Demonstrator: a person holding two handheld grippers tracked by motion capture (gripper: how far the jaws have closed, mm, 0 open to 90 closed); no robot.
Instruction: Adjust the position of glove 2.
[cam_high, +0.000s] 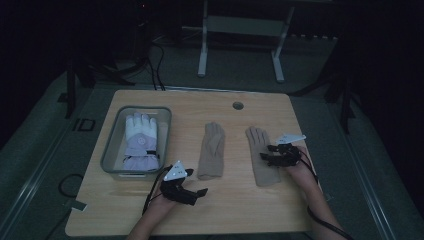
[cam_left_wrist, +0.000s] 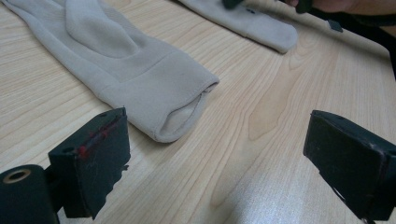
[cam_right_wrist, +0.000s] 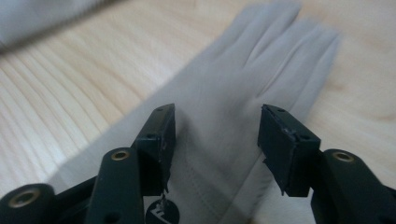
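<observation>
From above, your right gripper (cam_high: 270, 152) sits over the right beige glove (cam_high: 260, 157) on the table (cam_high: 225, 210), the left beige glove (cam_high: 212, 150) lying beside your left gripper (cam_high: 192, 192). In the left gripper view, your jaws stand wide apart, empty, near that glove's cuff (cam_left_wrist: 182, 116). In the right gripper view, your jaws are parted over the glove (cam_right_wrist: 243, 93), not pinching it.

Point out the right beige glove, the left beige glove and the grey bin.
right beige glove (cam_high: 260, 150), high view, on its palm.
left beige glove (cam_left_wrist: 116, 60), left gripper view, on its palm near the cuff.
grey bin (cam_high: 111, 145), high view, on its left wall.
</observation>
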